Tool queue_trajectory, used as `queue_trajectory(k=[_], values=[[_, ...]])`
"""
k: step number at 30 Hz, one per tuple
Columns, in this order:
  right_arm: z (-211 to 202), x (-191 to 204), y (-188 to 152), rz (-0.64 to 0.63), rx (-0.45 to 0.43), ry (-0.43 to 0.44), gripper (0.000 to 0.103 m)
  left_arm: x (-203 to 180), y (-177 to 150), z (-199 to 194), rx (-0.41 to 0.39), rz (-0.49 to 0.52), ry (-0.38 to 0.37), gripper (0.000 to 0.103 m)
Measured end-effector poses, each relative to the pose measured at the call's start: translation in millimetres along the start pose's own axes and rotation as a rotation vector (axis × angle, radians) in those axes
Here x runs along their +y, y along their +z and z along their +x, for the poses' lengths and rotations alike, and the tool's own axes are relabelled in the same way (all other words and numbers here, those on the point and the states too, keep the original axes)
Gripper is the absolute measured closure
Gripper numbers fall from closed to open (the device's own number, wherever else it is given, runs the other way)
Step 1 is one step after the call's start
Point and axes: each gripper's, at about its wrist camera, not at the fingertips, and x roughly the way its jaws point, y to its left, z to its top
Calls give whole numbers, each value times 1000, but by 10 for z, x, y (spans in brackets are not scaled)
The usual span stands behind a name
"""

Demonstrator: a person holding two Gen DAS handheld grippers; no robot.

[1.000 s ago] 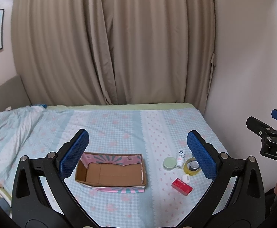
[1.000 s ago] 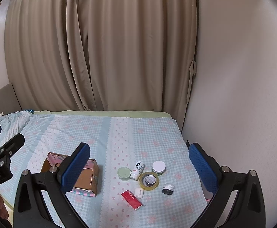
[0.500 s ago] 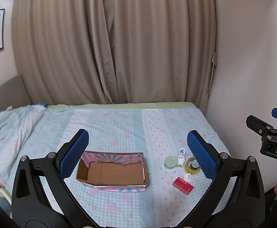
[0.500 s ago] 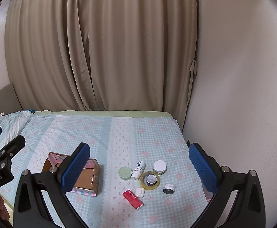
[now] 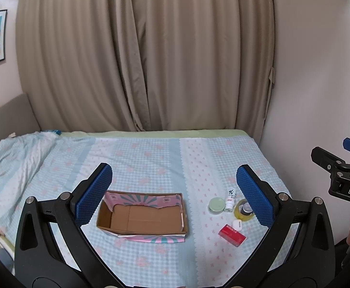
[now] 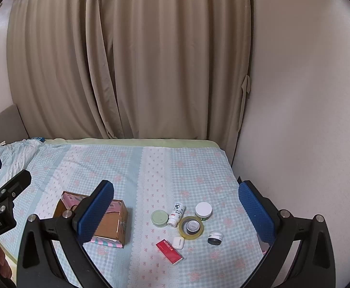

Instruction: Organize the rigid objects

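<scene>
The left gripper (image 5: 175, 192) hangs above the bed (image 5: 150, 158), jaws spread wide and holding nothing; the open cardboard box (image 5: 143, 218) lies below and between its fingers, toward the bed's near edge. The right gripper (image 6: 176, 206) is likewise spread and empty. Between its fingers, near the bed's right edge, sits a cluster: green jar (image 6: 159, 218), white bottle (image 6: 176, 214), tape roll (image 6: 191, 227) ringing a small tin, white-lidded jar (image 6: 203, 210), dark jar (image 6: 215, 237), earbud case (image 6: 178, 242) and red box (image 6: 169, 251).
</scene>
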Motion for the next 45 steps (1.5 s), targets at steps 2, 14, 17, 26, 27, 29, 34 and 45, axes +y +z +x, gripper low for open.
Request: queue_trajectory(k=[2, 14, 17, 26, 27, 29, 34, 45], values=[[-6, 0, 3, 0, 0, 0, 0, 7, -1, 0, -1, -1, 1, 1], [-3, 43, -1, -6, -3, 1, 0, 41, 3, 4, 4, -6, -5, 1], [9, 47, -7, -4, -2, 3, 0, 50, 6, -5, 2, -5, -5, 1], [12, 54, -23, 0, 0, 7, 0, 40, 7, 20, 3, 2, -2, 1], [12, 56, -23, 0, 0, 7, 0, 48, 6, 26, 4, 1, -3, 1], [17, 58, -28, 0, 1, 8, 0, 58, -8, 24, 6, 1, -1, 1], [51, 77, -30, 2, 11, 3, 0, 116, 30, 99, 36, 14, 7, 1], [526, -117, -266, 109, 127, -65, 0, -82, -179, 1229, 211, 125, -203, 1]])
